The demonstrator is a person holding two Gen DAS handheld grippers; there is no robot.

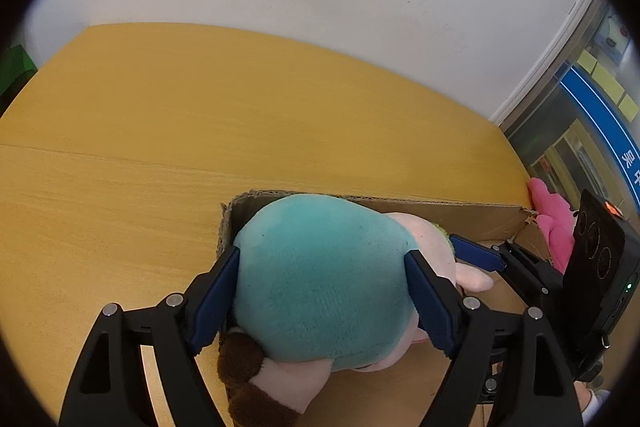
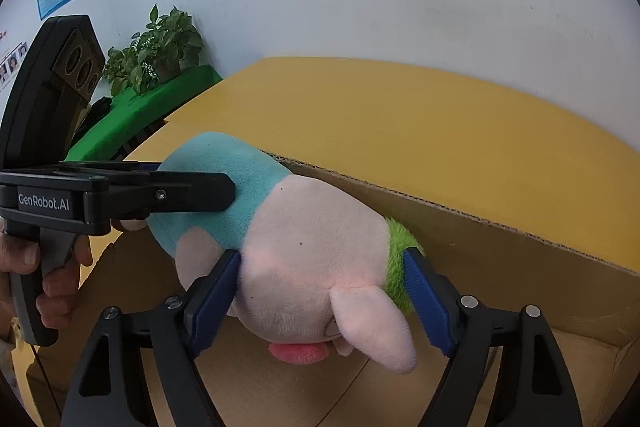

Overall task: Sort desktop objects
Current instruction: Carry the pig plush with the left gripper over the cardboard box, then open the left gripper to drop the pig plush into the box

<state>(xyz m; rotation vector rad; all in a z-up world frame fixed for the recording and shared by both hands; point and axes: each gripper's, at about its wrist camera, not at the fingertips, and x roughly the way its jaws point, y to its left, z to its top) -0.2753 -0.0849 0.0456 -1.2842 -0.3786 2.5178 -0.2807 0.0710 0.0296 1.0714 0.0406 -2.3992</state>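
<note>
A plush pig doll (image 1: 324,283) with a teal body, pink head, green hair tuft and brown feet hangs over an open cardboard box (image 1: 432,211). My left gripper (image 1: 322,295) is shut on its teal body. My right gripper (image 2: 322,301) is shut on its pink head (image 2: 320,259), with the green tuft (image 2: 396,259) against the right finger. The right gripper also shows in the left wrist view (image 1: 480,257), and the left gripper in the right wrist view (image 2: 192,193). The box floor (image 2: 280,395) lies just below the doll.
The box stands on a yellow wooden table (image 1: 200,131) against a white wall. A pink plush toy (image 1: 554,223) lies by the box's far right corner. A potted plant (image 2: 160,47) stands on a green-covered surface (image 2: 132,115) beyond the table's left end.
</note>
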